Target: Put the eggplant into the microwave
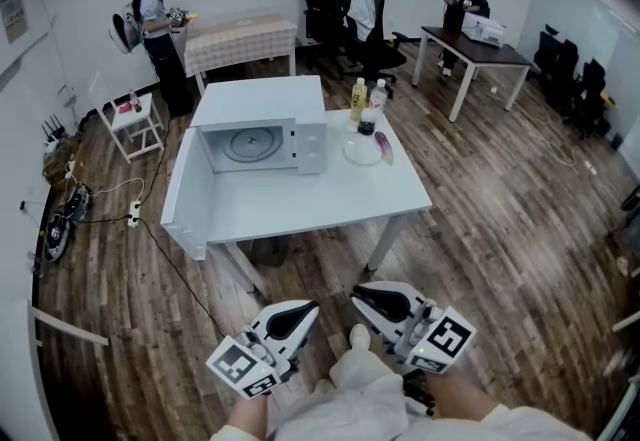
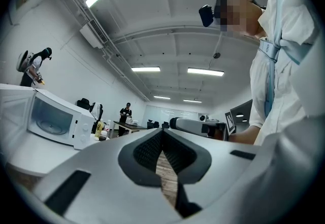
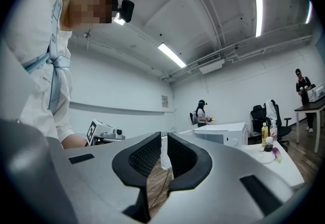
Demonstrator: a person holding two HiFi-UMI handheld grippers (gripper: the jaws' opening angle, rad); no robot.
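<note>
The purple eggplant [image 1: 384,148] lies on the white table [image 1: 300,209] at its right side, beside a clear plate [image 1: 361,151]; the right gripper view shows the eggplant [image 3: 275,153] far off. The white microwave [image 1: 262,124] stands at the table's back left with its door [image 1: 186,197] swung open to the left and its cavity empty. Both grippers are held low in front of the person, well short of the table and apart from everything on it. My left gripper [image 1: 305,313] [image 2: 162,131] is shut and holds nothing. My right gripper [image 1: 364,300] [image 3: 164,137] is shut and holds nothing too.
A yellow bottle [image 1: 358,99] and a clear bottle [image 1: 377,97] stand behind the plate. Cables and a power strip [image 1: 133,217] run over the wooden floor at the left. A small white stool [image 1: 135,121], office chairs [image 1: 350,24], a desk [image 1: 475,47] and two people stand farther back.
</note>
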